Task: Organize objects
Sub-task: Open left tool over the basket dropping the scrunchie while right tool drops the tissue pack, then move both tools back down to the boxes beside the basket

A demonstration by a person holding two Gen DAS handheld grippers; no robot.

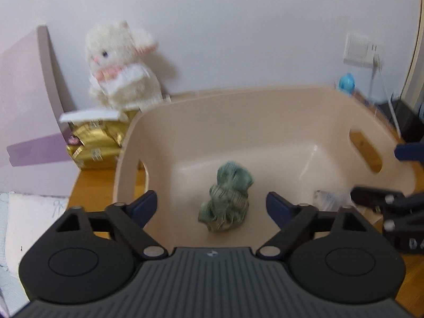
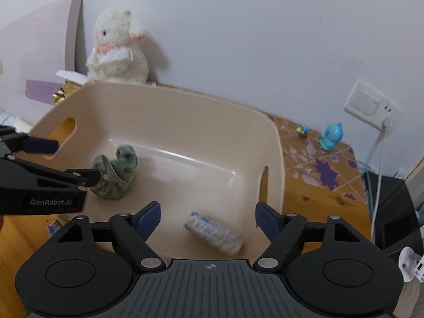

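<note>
A beige plastic bin (image 1: 265, 111) (image 2: 185, 111) with handle slots stands on the wooden table. A crumpled green cloth (image 1: 226, 201) (image 2: 116, 175) lies on its floor. A small blue-and-white wrapped packet (image 2: 213, 232) (image 1: 328, 198) lies in the bin near its front wall. My left gripper (image 1: 210, 206) is open and empty, above the bin's near edge, with the cloth between and beyond its fingers. My right gripper (image 2: 208, 218) is open and empty, just above the packet. The left gripper also shows at the left of the right wrist view (image 2: 61, 159).
A white plush rabbit (image 1: 122, 66) (image 2: 116, 50) sits on a gold box (image 1: 98, 140) behind the bin by the wall. A blue toy figure (image 2: 331, 135) (image 1: 347, 82) and a small toy (image 2: 303, 129) stand at the right. A wall socket (image 2: 371, 103) with cable is nearby.
</note>
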